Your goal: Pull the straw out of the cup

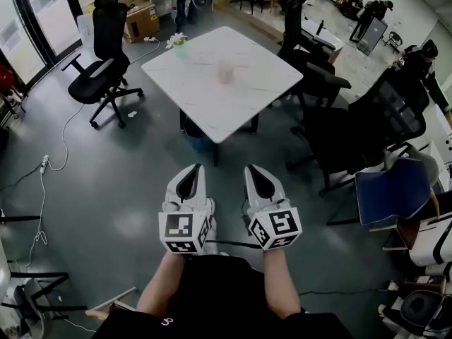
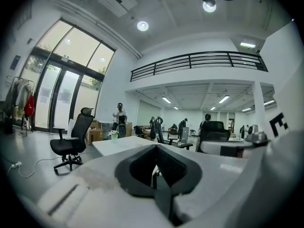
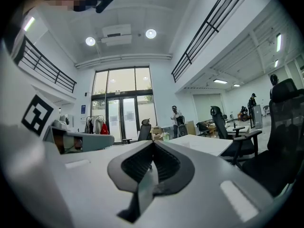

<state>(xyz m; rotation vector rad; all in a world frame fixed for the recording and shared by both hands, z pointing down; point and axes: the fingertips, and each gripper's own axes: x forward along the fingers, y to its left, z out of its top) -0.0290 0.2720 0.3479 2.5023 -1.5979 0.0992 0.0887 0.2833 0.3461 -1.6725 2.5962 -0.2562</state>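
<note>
The cup (image 1: 224, 71) stands in the upper middle of the frame on the white surface (image 1: 205, 101), only as a pale blur. It seems upright, but I cannot make out the straw, nor its long axis or direction. So I judge the pulling is all still to do. My left claw (image 1: 189, 176) and right claw (image 1: 258, 176), low in the frame, are both closed on nothing, well apart from the surface.

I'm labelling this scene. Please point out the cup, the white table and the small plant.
cup (image 1: 224, 72), head view, middle of its blurred body.
white table (image 1: 201, 103), head view, bare top near the front edge.
small plant (image 1: 178, 43), head view, its middle.
</note>
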